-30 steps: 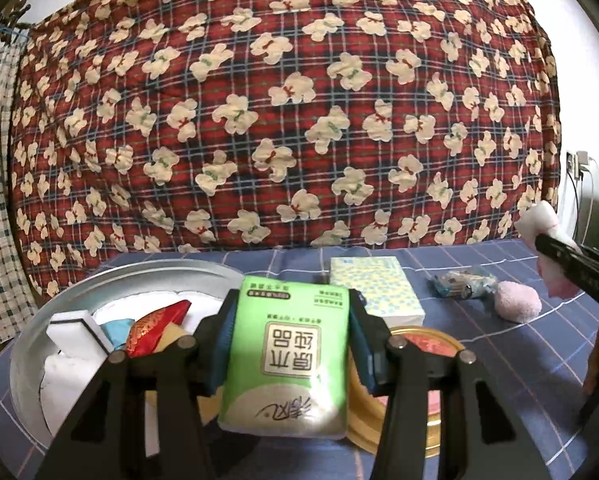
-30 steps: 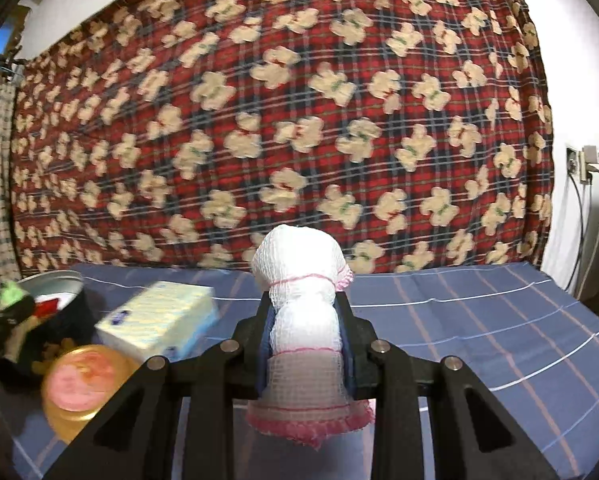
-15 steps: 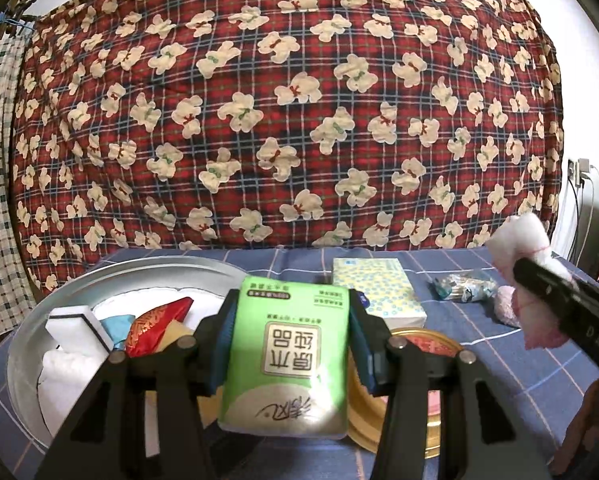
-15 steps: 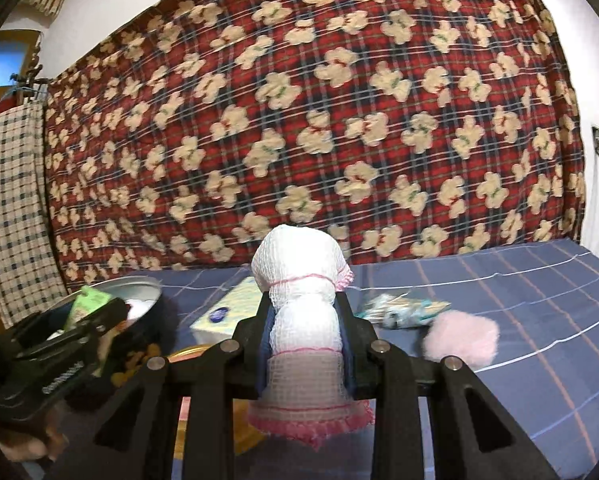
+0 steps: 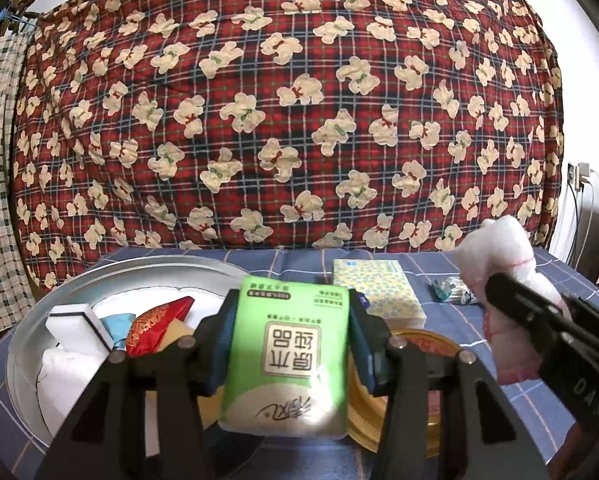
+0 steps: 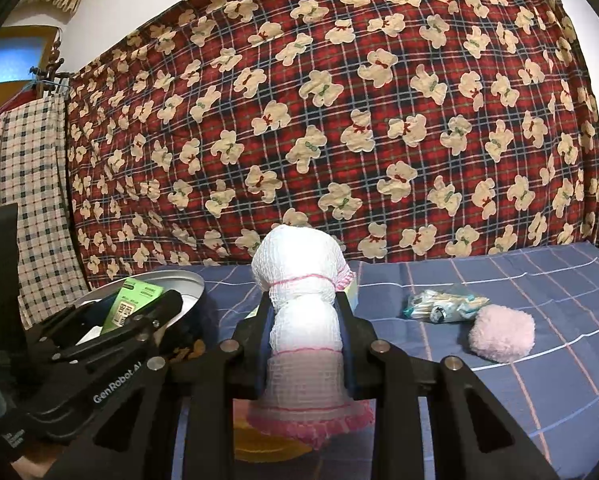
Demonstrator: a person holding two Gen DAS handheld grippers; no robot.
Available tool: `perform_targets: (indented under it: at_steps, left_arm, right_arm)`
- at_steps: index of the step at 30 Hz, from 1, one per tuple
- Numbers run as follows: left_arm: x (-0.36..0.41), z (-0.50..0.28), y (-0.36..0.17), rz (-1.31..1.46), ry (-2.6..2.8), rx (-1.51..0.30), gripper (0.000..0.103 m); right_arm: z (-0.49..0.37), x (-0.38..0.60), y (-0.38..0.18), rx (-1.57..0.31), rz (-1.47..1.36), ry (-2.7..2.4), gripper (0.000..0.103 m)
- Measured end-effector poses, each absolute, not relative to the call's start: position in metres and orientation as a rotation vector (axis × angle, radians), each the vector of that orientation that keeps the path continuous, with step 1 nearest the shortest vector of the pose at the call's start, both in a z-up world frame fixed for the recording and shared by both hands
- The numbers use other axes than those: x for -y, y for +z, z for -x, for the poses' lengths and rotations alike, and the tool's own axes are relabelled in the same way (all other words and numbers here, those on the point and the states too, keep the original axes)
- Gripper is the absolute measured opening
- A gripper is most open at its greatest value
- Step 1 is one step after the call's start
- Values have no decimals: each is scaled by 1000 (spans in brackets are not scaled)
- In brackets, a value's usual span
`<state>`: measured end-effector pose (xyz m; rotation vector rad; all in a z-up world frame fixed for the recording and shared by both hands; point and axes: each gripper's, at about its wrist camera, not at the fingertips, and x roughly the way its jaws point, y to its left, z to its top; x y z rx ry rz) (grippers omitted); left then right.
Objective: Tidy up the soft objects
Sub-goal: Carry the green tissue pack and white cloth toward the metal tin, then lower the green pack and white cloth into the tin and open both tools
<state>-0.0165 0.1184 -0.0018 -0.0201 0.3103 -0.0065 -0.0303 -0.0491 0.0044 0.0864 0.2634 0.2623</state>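
behind everything hangs the big red plaid quilt with bears [image 5: 283, 120], and under it lies the blue checked sheet [image 6: 519, 380] where i work. on my left side stands the round metal basin [image 5: 31, 332]; it already holds a white sponge block [image 5: 79, 320], a red embroidered pouch [image 5: 155, 320] and some white soft pieces. just beside the basin is a gold tin lid [image 5: 439, 344], and behind that a yellow dotted tissue pack [image 5: 379, 292]. further right, still on the sheet, lie a clear packet of cotton swabs [image 6: 443, 306] and a pink fluffy puff [image 6: 503, 338], near each other.

my left gripper [image 5: 289, 356] is clamped on the green tissue pack [image 5: 289, 352], held near the basin, not yet inside. my right gripper [image 6: 303, 344] is clamped on a white mesh cloth with pink trim [image 6: 299, 320], above the sheet and close to my left one.

i judge the step is carrying: both soft things should go to the basin. next i must bring each one over the rim, and let go only when it is above a free place, one hand after the other so they do not collide.
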Motion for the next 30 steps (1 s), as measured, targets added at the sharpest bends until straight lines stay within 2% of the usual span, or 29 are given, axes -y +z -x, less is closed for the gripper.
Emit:
perform_targets:
  at_steps: [9,30]
  left_arm:
    - [-131,23,-3,56,1,-344,49]
    - [-215,37,16,93,195,-403,49]
  right_arm:
    - [33,30,7,-268,-84,305,31]
    - [31,-57,27,-261,-72,467,31]
